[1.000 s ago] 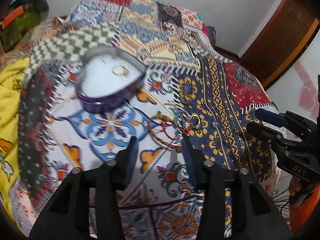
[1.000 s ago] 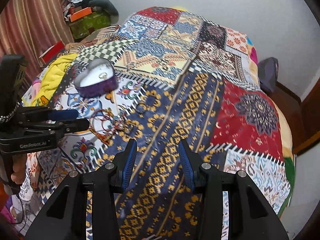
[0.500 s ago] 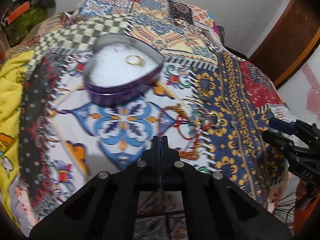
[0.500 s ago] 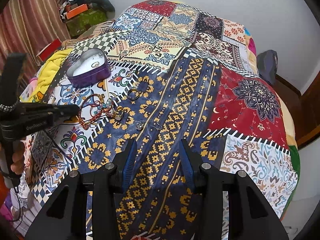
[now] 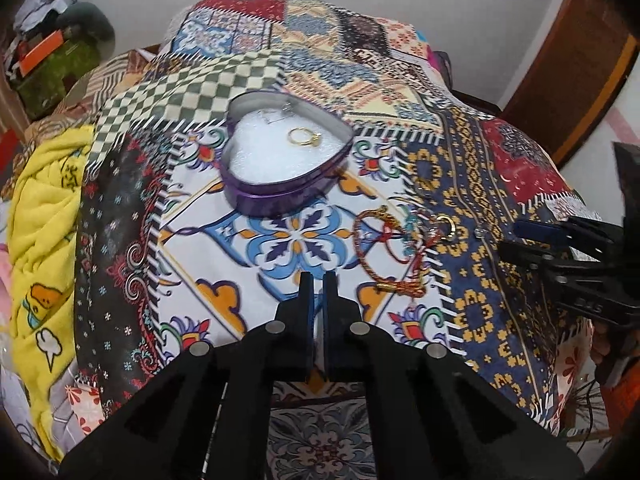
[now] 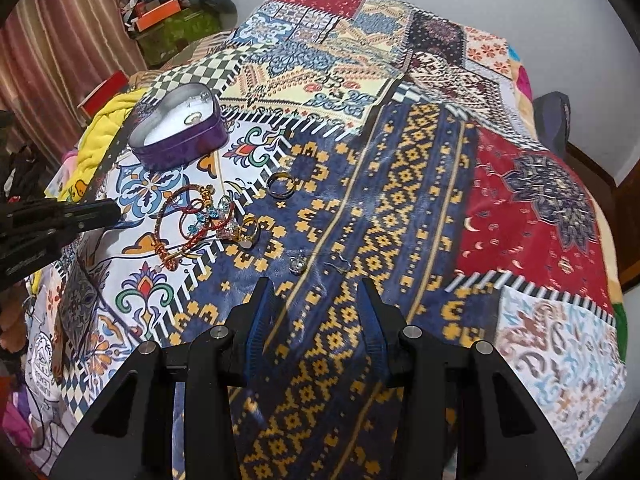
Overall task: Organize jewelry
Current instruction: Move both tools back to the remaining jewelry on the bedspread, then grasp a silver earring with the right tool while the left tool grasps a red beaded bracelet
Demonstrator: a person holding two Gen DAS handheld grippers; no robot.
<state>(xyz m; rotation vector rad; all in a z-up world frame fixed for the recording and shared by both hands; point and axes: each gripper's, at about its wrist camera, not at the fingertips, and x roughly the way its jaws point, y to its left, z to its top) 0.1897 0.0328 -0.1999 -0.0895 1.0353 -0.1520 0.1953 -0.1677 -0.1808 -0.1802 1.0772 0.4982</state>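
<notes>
A patchwork quilt [image 5: 304,236] covers the bed. The left gripper [image 5: 318,280] has its jaws nearly together on nothing, where a second ago they stood wide. The heart-shaped tin [image 5: 280,200] at its 12 o'clock holds a gold ring [image 5: 304,136]. The bracelets [image 5: 388,248] wait at 2 o'clock. The right gripper [image 6: 316,292] stays apart and empty.

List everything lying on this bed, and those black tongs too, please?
Box: one, purple, heart-shaped, open, on the quilt.
Ring: one, gold, inside the box.
Bracelets: a tangle, red and gold cord, near the box.
Stone ring: one, gold, beside the bracelets.
Dark ring: one, on the blue patch.
Small silver pieces: two or so, on the blue patch.
Quilt: one, patchwork, covers the bed.
Yellow blanket: one, at the bed's edge.
Left tongs: black, nearly shut, empty.
Right tongs: black and blue, open, empty.
</notes>
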